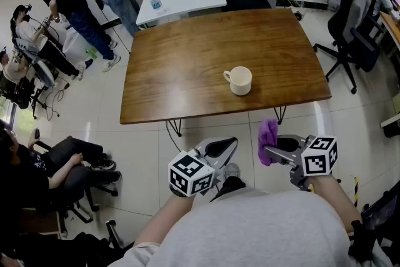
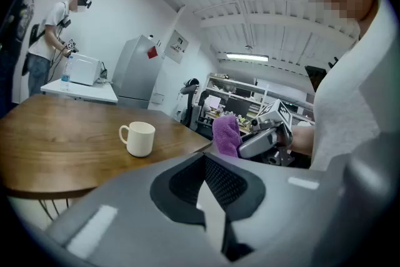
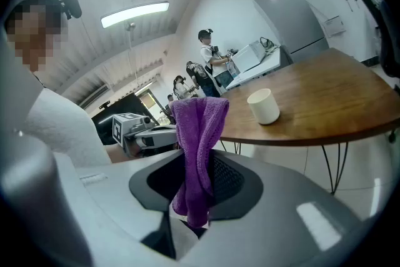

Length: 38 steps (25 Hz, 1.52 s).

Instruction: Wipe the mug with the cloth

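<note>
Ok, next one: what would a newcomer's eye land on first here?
The purple cloth is the brightest thing, pinched in the right claw and held over the floor short of the table. Next comes the white mug, upright and the only thing on the wooden table, its handle to the left in the head view. The left claw is shut on nothing, and several people crowd the floor at far left.

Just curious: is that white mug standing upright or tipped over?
Upright: the mug rests on its base on the table, opening upward.
</note>
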{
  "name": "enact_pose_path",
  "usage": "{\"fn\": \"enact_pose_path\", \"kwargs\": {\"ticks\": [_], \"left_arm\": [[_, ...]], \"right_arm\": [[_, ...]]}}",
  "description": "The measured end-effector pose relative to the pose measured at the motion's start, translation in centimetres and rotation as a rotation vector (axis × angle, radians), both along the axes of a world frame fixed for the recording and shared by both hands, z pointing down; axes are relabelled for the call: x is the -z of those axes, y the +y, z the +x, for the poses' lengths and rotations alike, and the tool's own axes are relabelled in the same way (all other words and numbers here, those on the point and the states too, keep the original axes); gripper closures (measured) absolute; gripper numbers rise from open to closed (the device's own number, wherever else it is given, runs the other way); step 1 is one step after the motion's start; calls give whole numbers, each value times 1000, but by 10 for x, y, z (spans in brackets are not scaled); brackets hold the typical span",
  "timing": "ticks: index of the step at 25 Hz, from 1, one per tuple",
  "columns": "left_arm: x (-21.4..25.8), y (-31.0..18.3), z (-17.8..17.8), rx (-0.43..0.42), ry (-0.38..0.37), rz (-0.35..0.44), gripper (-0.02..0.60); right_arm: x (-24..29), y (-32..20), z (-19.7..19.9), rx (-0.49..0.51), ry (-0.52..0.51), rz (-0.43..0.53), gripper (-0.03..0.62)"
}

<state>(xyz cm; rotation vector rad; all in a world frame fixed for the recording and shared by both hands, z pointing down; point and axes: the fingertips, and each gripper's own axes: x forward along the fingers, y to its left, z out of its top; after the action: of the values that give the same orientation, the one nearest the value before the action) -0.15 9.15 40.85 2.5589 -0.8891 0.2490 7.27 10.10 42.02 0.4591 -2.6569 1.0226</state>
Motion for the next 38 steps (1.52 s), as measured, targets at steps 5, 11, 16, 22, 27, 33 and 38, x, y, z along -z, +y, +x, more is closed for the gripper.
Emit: {"fn": "enact_pose_path", "kwargs": {"ticks": [5, 11, 16, 22, 27, 33, 38], "left_arm": [[3, -75, -36, -18, 6, 0, 581], [-19, -128, -49, -18, 31, -53, 581], [-28, -167, -46, -36, 61, -12, 572], [-72, -227, -62, -11, -74, 11, 381], [-109, -261, -68, -20, -153, -39, 360], [-122, -283, -59, -82, -163, -50, 397], [-128, -288, -51, -104, -177, -41, 503]], "right_arm": [[4, -71, -28, -41, -8, -6, 485], [-11, -115, -33, -77, -20, -52, 485], [-31, -138, -29, -49, -4, -99, 485], [-41, -152, -41, -18, -17, -142, 485], [-43, -153, -56, 40, -5, -151, 485], [-47, -161, -70, 69, 5, -159, 485], [-57, -159, -84, 100, 4, -171, 485]]}}
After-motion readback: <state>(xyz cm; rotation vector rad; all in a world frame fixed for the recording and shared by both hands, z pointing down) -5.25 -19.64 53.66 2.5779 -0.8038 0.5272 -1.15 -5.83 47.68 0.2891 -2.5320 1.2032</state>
